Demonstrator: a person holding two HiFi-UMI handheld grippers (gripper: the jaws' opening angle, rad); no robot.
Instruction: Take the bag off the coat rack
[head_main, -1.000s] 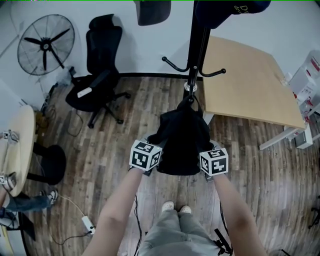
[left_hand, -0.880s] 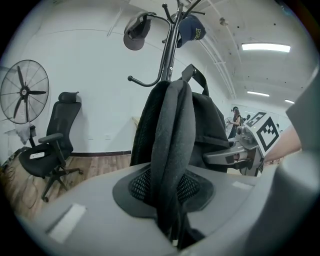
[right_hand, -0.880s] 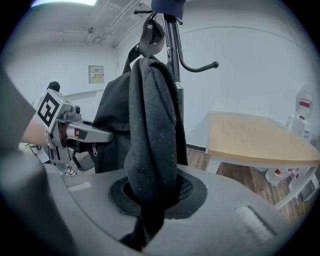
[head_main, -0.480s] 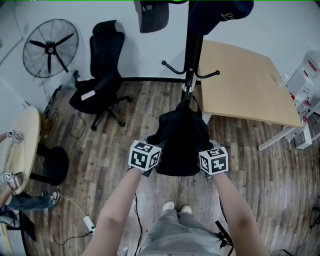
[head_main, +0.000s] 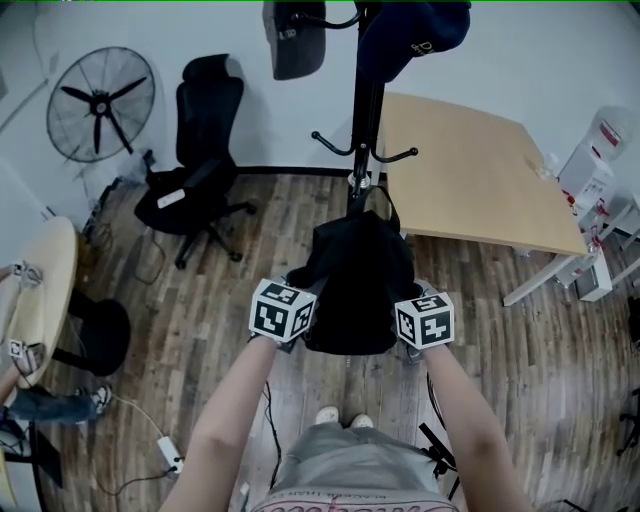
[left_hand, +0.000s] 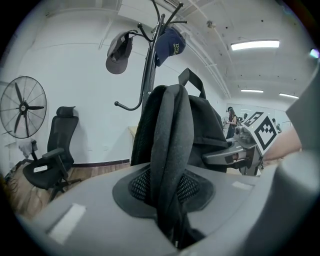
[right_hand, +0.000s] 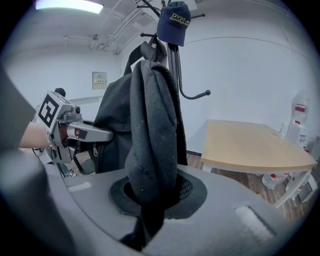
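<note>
Head view: the black fabric backpack (head_main: 358, 290) hangs between the left gripper (head_main: 302, 336) and right gripper (head_main: 406, 338), its top loop (head_main: 378, 197) close against the black metal coat rack (head_main: 366, 110). Left gripper view: jaws narrow, clamped on a padded strap (left_hand: 169, 150). Right gripper view: jaws pinch bunched bag cloth. Best to raise both sides evenly until the loop clears its hook, then draw the bag back

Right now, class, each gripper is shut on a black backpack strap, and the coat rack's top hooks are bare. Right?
Not bare: the coat rack carries a grey cap and a navy cap, as the left gripper view shows. The left gripper and right gripper are each shut on a strap of the backpack.
</note>
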